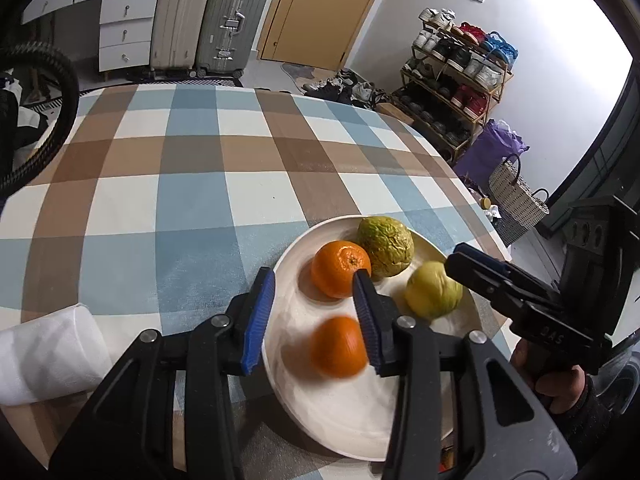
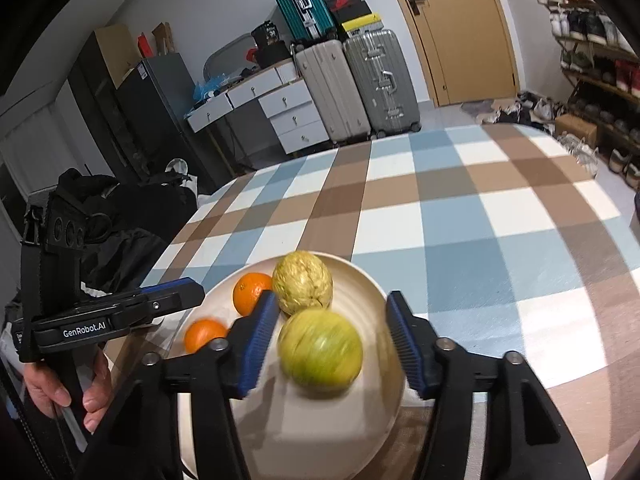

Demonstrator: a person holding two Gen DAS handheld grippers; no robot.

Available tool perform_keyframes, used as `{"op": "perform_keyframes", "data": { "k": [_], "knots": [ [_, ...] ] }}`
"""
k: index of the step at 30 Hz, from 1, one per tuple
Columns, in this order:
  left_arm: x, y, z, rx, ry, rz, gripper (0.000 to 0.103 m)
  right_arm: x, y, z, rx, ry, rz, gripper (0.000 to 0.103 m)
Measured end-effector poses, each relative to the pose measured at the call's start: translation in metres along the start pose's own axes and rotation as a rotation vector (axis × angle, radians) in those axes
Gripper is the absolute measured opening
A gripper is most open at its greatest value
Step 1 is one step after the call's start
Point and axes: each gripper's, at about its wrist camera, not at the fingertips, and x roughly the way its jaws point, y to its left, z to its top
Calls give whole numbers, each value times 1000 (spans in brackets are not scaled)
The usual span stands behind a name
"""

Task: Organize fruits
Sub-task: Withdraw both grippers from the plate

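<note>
Plate on checked worktop carries two oranges and two green fruits. Left claw spread around near orange; right claw spread around near green fruit.

A wooden door stood shut in the pale wall. Left of the door stood two upright suitcases, one beige and one grey, and left of those a white chest of drawers under a cluttered desk top. A teal suitcase lay tilted on top, beside stacked boxes. Right of the door, a shoe rack packed with shoes lined the wall, with more shoes scattered on the pale floor before the door. Bright light washed the wall right of the rack.
</note>
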Motion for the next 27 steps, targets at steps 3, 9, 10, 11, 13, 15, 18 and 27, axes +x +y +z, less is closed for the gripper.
{"op": "perform_keyframes", "data": {
  "k": [3,9,10,11,13,15,18,27],
  "knots": [
    [-11,-6,-1,15,-15,8,41,-12,4,1,1,-16,7,66],
    [-41,-21,-9,31,-51,45,57,-47,14,-3,-6,-61,14,86],
    [-47,-24,-12,34,-62,51,59,-54,16,-5,-8,-69,16,88],
    [-54,-27,-14,36,-72,59,60,-60,18,-7,-10,-74,19,88],
    [-63,-32,-20,40,-83,71,61,-72,22,-12,-13,-78,23,91],
    [-75,-39,-28,44,-97,87,66,-84,27,-20,-16,-82,29,94],
    [-92,-50,-41,54,-128,109,78,-102,34,-31,-24,-95,32,98],
    [-128,-76,-76,84,-164,142,84,-145,58,-64,-69,-132,42,102]
  ]
}}
